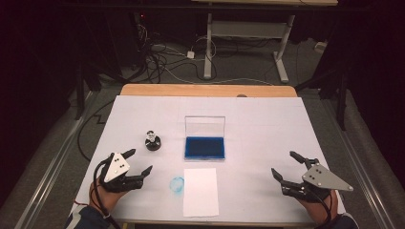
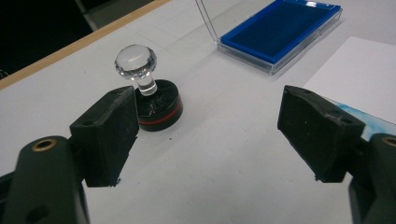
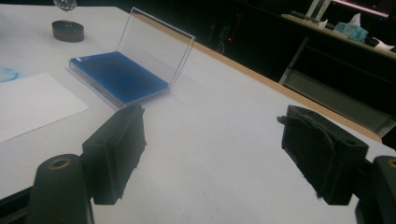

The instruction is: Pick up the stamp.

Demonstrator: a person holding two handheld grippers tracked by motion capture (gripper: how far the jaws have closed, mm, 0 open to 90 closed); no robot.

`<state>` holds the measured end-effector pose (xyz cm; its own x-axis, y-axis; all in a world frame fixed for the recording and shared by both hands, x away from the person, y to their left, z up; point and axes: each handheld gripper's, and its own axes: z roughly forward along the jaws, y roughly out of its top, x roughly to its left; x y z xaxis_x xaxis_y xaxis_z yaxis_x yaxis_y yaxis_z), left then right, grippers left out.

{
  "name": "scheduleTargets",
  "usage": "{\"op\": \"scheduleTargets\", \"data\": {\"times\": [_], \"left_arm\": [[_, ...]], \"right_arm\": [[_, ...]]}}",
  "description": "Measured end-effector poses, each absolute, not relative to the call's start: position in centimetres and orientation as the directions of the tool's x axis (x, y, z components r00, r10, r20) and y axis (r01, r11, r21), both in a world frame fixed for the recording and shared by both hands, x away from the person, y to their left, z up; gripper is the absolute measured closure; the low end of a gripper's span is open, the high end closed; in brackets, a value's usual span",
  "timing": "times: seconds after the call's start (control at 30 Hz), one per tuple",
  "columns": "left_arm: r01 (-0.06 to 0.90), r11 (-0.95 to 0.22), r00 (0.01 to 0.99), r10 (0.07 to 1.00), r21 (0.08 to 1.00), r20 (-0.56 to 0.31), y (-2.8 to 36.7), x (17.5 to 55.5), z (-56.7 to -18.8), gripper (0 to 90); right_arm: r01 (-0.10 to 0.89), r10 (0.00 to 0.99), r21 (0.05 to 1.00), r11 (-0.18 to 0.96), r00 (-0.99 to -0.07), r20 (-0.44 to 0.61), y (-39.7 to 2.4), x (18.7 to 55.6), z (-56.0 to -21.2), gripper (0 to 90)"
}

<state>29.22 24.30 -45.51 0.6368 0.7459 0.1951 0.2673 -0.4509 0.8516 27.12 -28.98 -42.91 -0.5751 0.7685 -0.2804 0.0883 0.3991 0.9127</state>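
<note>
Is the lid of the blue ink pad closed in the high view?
No, the ink pad lies open, its clear lid standing upright behind the blue pad.

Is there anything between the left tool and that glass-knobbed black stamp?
Nothing: in the left gripper view, bare white table separates the left tool from the stamp.

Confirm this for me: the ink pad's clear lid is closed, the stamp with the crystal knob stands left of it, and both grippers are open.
Not quite. The ink pad has its clear lid standing open, with the blue pad bare, as the high view shows. The rest holds: the stamp stands left of it, and the left gripper and right gripper are both open.
</note>
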Motion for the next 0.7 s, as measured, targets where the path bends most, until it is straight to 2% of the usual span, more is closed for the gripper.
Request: {"op": "scheduleTargets", "data": {"times": [0.33, 0.7], "left_arm": [[0.272, -0.433, 0.624, 0.759, 0.859, 0.185, 25.2, 29.0, -45.4, 19.5], [0.300, -0.417, 0.616, 0.772, 0.858, 0.159, 26.0, 31.2, -44.6, 17.8]], "right_arm": [[0.074, 0.760, 0.907, 0.415, -0.577, -0.301, -28.4, 27.1, -42.7, 21.2], [0.088, 0.769, 0.908, 0.409, -0.569, -0.291, -28.7, 26.9, -42.9, 21.5]]}}
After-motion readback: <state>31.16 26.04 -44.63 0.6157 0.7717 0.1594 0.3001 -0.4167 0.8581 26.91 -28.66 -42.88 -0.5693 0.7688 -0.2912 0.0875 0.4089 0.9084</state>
